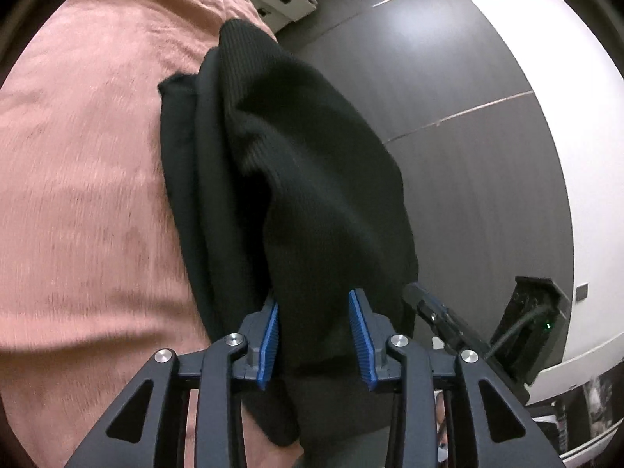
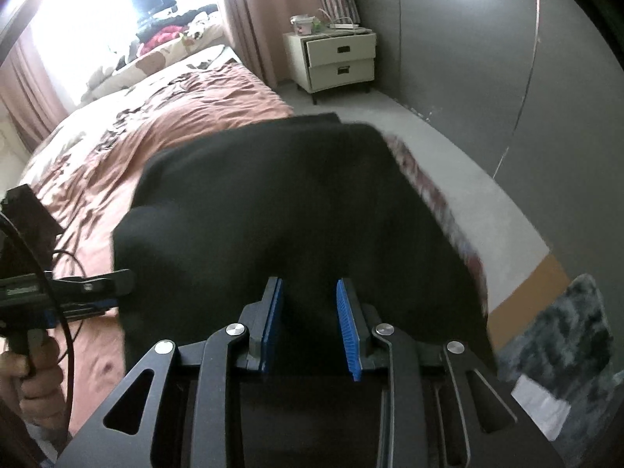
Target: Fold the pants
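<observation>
The black pants (image 1: 296, 163) lie bunched at the right edge of the pink bed (image 1: 85, 179) and hang over its side. My left gripper (image 1: 316, 302) has its blue-padded jaws apart with black cloth between and in front of them. My right gripper (image 2: 310, 288) also has its jaws apart over the black pants (image 2: 296, 202), with cloth filling the gap. The right gripper shows in the left wrist view (image 1: 425, 304) at the pants' right side. The left gripper shows in the right wrist view (image 2: 97, 284) at the pants' left edge.
A white two-drawer nightstand (image 2: 339, 62) stands beyond the bed by the grey wall (image 2: 487, 58). Grey floor (image 2: 448, 163) runs along the bed's right side, with a dark fluffy rug (image 2: 565, 335) near me. Pillows and piled clothes (image 2: 167, 35) lie at the bed's far end.
</observation>
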`<state>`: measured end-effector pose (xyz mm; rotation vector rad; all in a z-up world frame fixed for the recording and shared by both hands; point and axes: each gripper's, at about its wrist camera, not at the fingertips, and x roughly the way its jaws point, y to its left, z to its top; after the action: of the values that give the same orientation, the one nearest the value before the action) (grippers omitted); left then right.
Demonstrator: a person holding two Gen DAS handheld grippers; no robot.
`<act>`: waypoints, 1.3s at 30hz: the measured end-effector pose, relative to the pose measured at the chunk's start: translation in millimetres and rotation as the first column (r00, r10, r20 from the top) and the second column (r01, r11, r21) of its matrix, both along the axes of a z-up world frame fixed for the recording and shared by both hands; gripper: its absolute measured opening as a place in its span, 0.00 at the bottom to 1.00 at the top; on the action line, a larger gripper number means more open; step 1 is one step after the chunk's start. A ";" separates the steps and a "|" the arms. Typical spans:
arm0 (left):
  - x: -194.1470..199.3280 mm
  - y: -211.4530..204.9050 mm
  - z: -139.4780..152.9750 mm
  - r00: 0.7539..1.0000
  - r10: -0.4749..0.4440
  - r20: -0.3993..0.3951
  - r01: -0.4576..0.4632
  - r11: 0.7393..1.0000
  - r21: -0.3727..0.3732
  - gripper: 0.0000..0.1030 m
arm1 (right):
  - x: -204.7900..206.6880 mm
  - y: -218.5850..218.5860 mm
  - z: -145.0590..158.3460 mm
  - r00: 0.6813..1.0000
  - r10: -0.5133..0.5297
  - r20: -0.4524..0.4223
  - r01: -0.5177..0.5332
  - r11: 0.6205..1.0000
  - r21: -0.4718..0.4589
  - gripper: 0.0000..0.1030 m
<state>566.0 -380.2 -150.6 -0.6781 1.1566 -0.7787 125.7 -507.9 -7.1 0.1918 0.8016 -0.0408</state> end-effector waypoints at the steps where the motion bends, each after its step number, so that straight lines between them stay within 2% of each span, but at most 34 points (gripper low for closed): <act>1: -5.5 -0.2 -1.5 1.000 -0.004 -0.009 0.004 1.000 0.003 0.36 | -9.7 0.2 -0.7 1.000 0.004 0.002 -0.004 1.000 0.000 0.25; 7: -31.9 -6.8 -12.0 0.997 -0.053 -0.054 0.053 0.999 0.003 0.35 | -52.1 -2.8 -9.1 1.000 0.004 -0.027 -0.004 1.000 0.012 0.25; 9: -39.3 -10.1 -16.5 0.993 -0.085 -0.086 0.085 0.996 -0.001 0.29 | -63.8 -1.2 -11.4 0.999 -0.002 -0.047 0.003 1.000 0.022 0.25; 11: -45.5 -11.5 -16.4 0.990 -0.108 -0.092 0.111 0.994 0.022 0.28 | -70.0 0.0 -11.4 0.997 -0.012 -0.077 0.015 0.999 0.029 0.25; 15: -62.6 -5.3 -4.8 0.988 -0.135 -0.069 0.139 0.988 0.060 0.28 | -85.6 1.1 4.5 0.996 -0.024 -0.082 0.028 0.999 0.047 0.25; 22: -86.2 27.4 37.8 0.991 -0.134 0.018 0.131 0.983 0.129 0.29 | -119.1 19.7 43.1 0.997 -0.069 -0.037 0.071 0.996 0.045 0.25; 23: -90.4 33.2 45.4 0.991 -0.134 0.031 0.128 0.982 0.138 0.33 | -124.2 23.7 48.8 0.997 -0.076 -0.031 0.078 0.996 0.042 0.30; 24: -94.7 40.2 52.7 0.990 -0.135 0.045 0.127 0.981 0.146 0.40 | -132.4 27.4 56.1 0.996 -0.087 -0.021 0.088 0.995 0.039 0.41; 27: -109.9 61.6 74.8 0.989 -0.122 0.080 0.108 0.981 0.159 0.53 | -149.4 44.2 71.8 0.996 -0.089 0.017 0.088 0.995 0.041 0.61; 29: -125.3 69.4 86.5 0.988 -0.110 0.104 0.091 0.981 0.172 0.59 | -160.7 56.7 83.0 0.995 -0.090 0.034 0.088 0.995 0.041 0.68; 33: -147.2 107.0 113.7 0.985 -0.071 0.160 0.041 0.982 0.184 0.82 | -183.2 78.9 93.9 0.993 -0.088 0.073 0.085 0.996 0.038 0.82; 35: -153.7 123.1 129.1 0.981 -0.040 0.190 0.003 0.982 0.190 0.89 | -194.9 85.9 98.4 0.992 -0.090 0.086 0.087 0.996 0.037 0.86; 38: -165.1 149.3 149.9 0.976 -0.001 0.220 -0.038 0.984 0.174 0.94 | -206.4 99.8 105.9 0.992 -0.083 0.100 0.081 0.997 0.016 1.00; 39: -167.8 157.3 155.7 0.972 0.010 0.234 -0.052 0.984 0.173 0.98 | -209.6 106.2 109.5 0.992 -0.074 0.105 0.074 0.997 0.010 1.00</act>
<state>398.1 -222.9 5.1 -0.4420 0.9848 -0.6982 -83.8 -401.7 102.4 0.2274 0.6891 -0.0976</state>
